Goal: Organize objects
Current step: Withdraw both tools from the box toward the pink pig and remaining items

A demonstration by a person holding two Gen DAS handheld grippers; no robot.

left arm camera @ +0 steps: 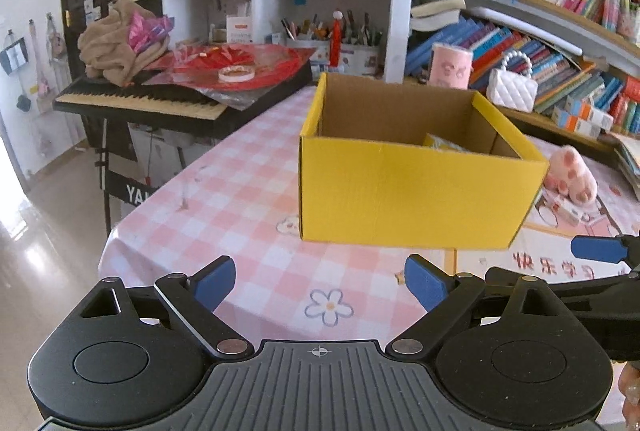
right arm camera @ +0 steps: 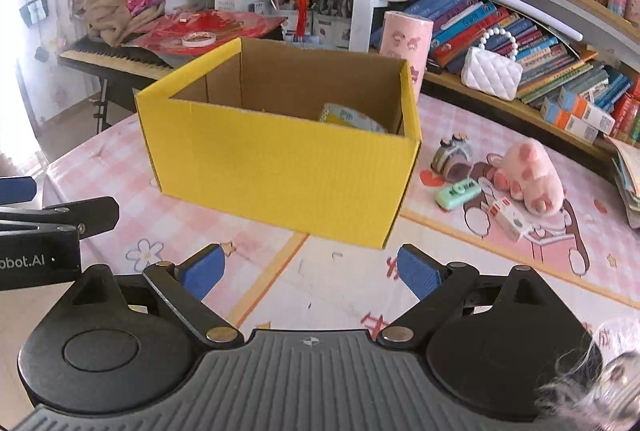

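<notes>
Yellow corrugated cardboard box (right arm camera: 280,167) sits mid-worktop on the pink checked cloth (left arm camera: 224,183), open-topped. Inside: one pale packet (right arm camera: 352,119) against the far right wall; the rest of the floor is hidden. Still loose, toward the worktop's right edge: pink plush paw (right arm camera: 528,175), mint green case (right arm camera: 458,193), small white carton (right arm camera: 510,217), grey roll-shaped item (right arm camera: 452,155). Judged early: most sorting remains. Left tool (left arm camera: 320,281) and right tool (right arm camera: 310,273) both spread wide, empty.

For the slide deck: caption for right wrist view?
Open right tongs face a yellow box; pink plush and small items lie beside it.
</notes>
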